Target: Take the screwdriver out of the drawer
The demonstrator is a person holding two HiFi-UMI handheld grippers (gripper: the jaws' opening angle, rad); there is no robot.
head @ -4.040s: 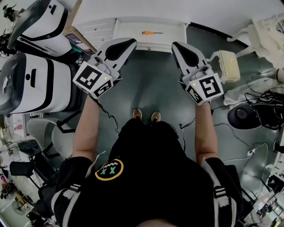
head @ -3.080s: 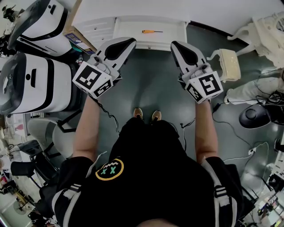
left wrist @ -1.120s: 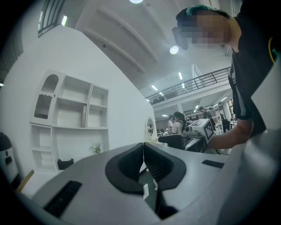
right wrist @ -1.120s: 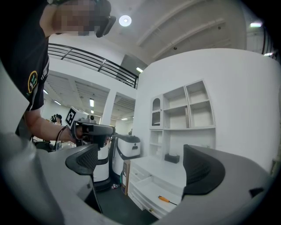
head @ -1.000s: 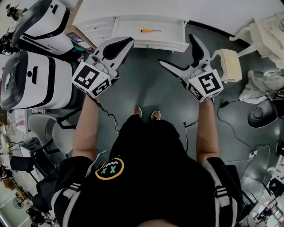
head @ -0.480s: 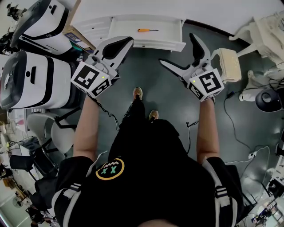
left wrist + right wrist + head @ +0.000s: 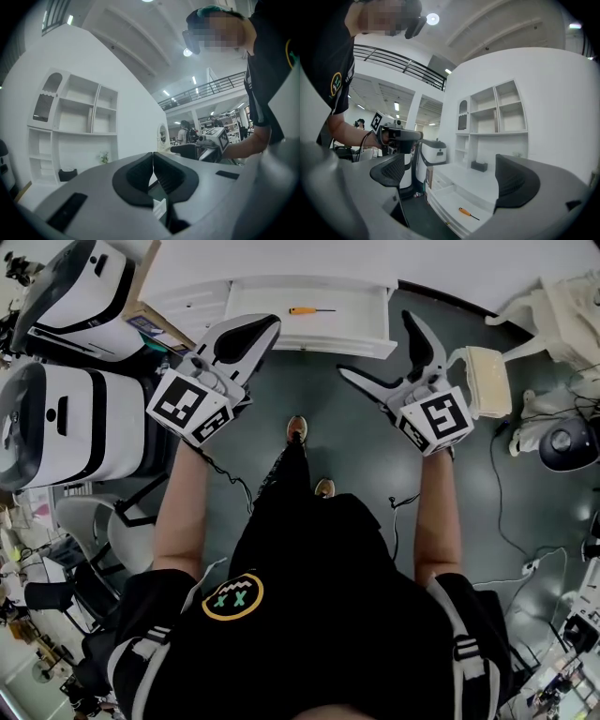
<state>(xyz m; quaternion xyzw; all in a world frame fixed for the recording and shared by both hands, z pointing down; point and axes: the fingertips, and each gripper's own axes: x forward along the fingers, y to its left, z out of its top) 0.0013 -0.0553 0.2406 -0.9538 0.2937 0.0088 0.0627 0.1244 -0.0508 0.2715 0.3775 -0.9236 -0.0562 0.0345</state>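
Both arms reach forward, level with each other. My left forearm (image 7: pixel 183 507) is bare and nearly straight; the left gripper (image 7: pixel 262 327) points ahead, its marker cube (image 7: pixel 187 409) facing up. In the left gripper view (image 7: pixel 153 161) I see its jaws pressed together with nothing between them. Right forearm (image 7: pixel 433 512) likewise extended. The right gripper (image 7: pixel 375 344) has its jaws spread wide, nothing between them; its own view (image 7: pixel 452 180) confirms this. One shoe (image 7: pixel 296 427) is set ahead of the other (image 7: pixel 323 488).
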